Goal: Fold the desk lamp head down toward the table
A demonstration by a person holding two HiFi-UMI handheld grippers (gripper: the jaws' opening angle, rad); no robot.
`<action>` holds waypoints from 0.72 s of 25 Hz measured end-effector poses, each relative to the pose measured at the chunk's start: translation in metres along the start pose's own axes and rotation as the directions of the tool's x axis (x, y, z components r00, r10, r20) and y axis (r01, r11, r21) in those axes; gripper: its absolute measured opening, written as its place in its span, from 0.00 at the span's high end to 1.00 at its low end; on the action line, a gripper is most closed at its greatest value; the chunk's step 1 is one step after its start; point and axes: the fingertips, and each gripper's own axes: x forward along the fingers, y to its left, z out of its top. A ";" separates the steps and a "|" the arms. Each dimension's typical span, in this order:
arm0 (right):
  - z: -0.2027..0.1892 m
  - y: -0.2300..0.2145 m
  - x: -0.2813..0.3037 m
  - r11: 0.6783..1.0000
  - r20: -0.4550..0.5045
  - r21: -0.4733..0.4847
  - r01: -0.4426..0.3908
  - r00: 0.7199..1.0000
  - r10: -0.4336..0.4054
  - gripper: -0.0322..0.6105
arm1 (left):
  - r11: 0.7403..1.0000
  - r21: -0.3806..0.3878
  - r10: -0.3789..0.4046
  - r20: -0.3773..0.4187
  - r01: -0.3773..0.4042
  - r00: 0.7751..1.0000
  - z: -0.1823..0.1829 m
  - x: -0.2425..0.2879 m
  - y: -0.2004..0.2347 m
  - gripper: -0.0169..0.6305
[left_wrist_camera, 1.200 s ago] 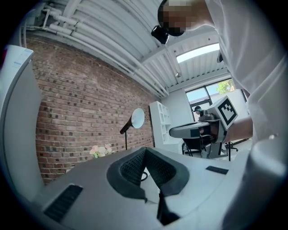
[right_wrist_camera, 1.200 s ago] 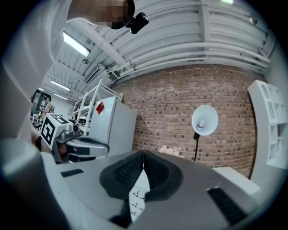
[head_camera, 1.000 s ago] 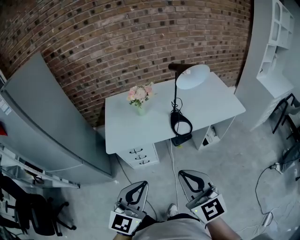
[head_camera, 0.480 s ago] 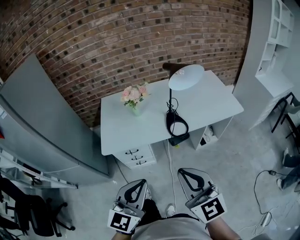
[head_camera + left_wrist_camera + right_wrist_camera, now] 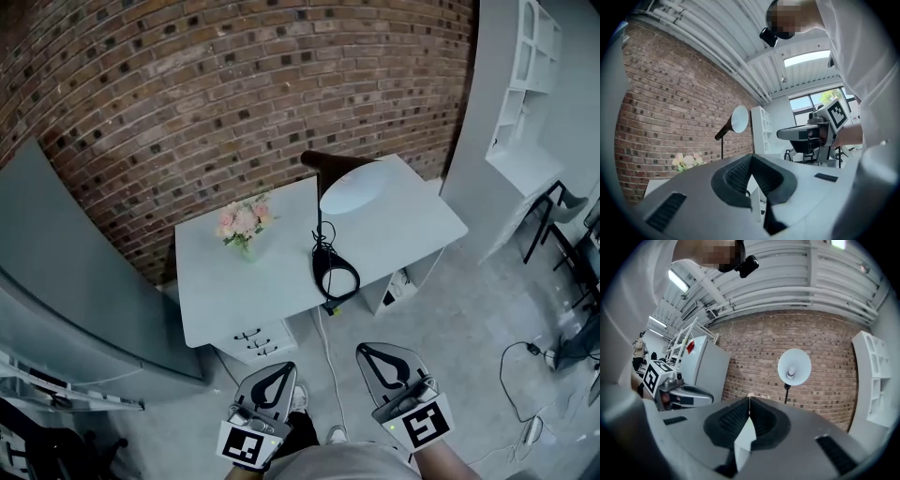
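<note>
L tool (image 5: pixel 279 371) & R tool (image 5: pixel 371 355): jaws together, empty, well short of table (image 5: pixel 412 221) front edge. Desk lamp (image 5: pixel 352 187) base at front edge, head up. Flowers (image 5: pixel 242 222) toward left edge.

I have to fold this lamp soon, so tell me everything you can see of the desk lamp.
The desk lamp stands upright on the white desk, near its front edge, right of the flowers. A thin black stem rises from a black ring-shaped base to a dark neck and a round white shade, raised, with a bulb inside. A cord runs down to the floor.
</note>
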 end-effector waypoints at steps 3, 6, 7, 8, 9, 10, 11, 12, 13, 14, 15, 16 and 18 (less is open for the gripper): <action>0.000 -0.011 0.022 0.999 -0.007 -0.017 0.030 1.000 -0.030 0.92 | 1.000 0.000 -0.021 0.002 0.021 1.000 -0.002 0.016 0.022 0.96; 0.004 -0.019 0.047 0.999 -0.013 -0.024 0.045 0.999 -0.046 0.92 | 0.999 0.007 -0.035 0.000 0.035 0.999 0.000 0.030 0.046 0.96; 0.006 -0.022 0.055 0.998 -0.013 -0.028 0.053 0.998 -0.053 0.92 | 0.999 0.009 -0.041 0.003 0.041 0.999 0.001 0.035 0.054 0.96; 0.010 -0.026 0.062 0.998 -0.009 -0.033 0.062 0.998 -0.063 0.92 | 0.999 0.011 -0.048 0.008 0.048 0.999 0.003 0.040 0.060 0.96; 0.013 -0.030 0.069 0.997 -0.005 -0.040 0.072 0.997 -0.072 0.92 | 0.998 0.011 -0.055 0.014 0.055 0.998 0.005 0.045 0.066 0.96; 0.017 -0.034 0.075 0.995 -0.002 -0.050 0.082 0.997 -0.083 0.92 | 0.998 0.010 -0.063 0.017 0.063 0.998 0.005 0.048 0.071 0.96; 0.021 -0.037 0.081 0.994 -0.001 -0.062 0.093 0.996 -0.093 0.92 | 0.998 0.008 -0.069 0.018 0.069 0.997 0.006 0.051 0.076 0.96; 0.025 -0.041 0.086 0.992 -0.002 -0.074 0.105 0.994 -0.105 0.92 | 0.997 0.005 -0.074 0.020 0.074 0.997 0.006 0.054 0.081 0.96; 0.028 -0.045 0.090 0.990 -0.003 -0.084 0.117 0.993 -0.118 0.92 | 0.997 0.001 -0.078 0.023 0.078 0.997 0.007 0.057 0.086 0.96; 0.031 -0.048 0.095 0.987 -0.004 -0.092 0.129 0.992 -0.130 0.92 | 0.997 -0.002 -0.083 0.027 0.083 0.996 0.007 0.060 0.090 0.96; 0.034 -0.051 0.098 0.985 -0.003 -0.100 0.139 0.990 -0.140 0.92 | 0.996 -0.005 -0.089 0.030 0.090 0.996 0.008 0.063 0.093 0.96; 0.037 -0.054 0.102 0.983 -0.001 -0.109 0.146 0.989 -0.147 0.92 | 0.995 -0.007 -0.097 0.033 0.097 0.995 0.008 0.067 0.096 0.96; 0.043 -0.059 0.107 0.979 0.003 -0.129 0.158 0.987 -0.159 0.92 | 0.994 -0.016 -0.111 0.043 0.112 0.993 0.009 0.074 0.100 0.96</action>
